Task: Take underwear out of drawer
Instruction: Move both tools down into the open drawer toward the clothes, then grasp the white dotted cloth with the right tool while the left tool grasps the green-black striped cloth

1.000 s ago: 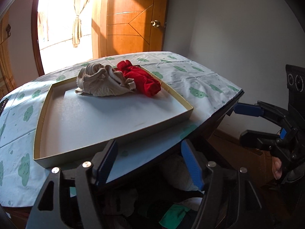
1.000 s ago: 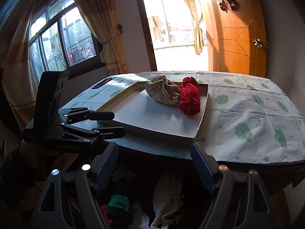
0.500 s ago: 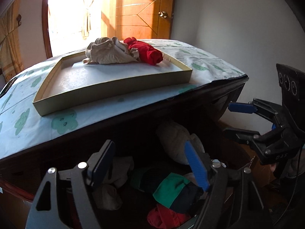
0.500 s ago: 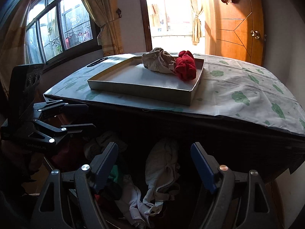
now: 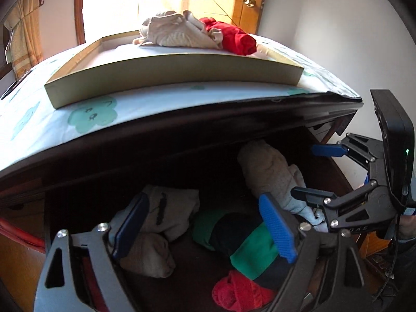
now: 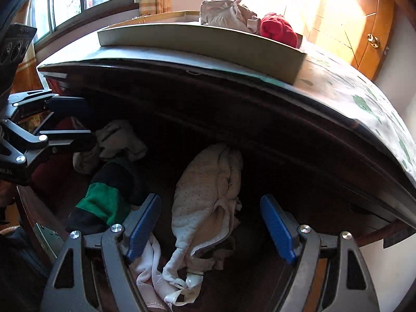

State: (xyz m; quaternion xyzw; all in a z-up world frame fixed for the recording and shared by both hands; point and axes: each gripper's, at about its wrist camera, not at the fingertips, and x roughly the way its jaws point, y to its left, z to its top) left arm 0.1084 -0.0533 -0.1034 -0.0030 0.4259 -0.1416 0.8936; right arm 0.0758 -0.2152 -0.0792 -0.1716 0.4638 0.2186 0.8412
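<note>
Both claws hang spread and empty over the open drawer (image 5: 335, 174). The left claw (image 5: 205, 227), whose jaws have just been opening wider, hovers above a green-and-black folded garment (image 5: 247, 244) and a beige bundle (image 5: 148, 257), touching neither. The right claw (image 6: 208, 223) frames a cream dotted piece of underwear (image 6: 205, 189) lying crumpled in the drawer, pads apart from it. Compared with a second ago, both views sit lower, beneath the counter (image 5: 78, 119) edge. On top, a shallow cardboard tray (image 5: 169, 70) holds soft beige and red cloth (image 5: 236, 39).
</note>
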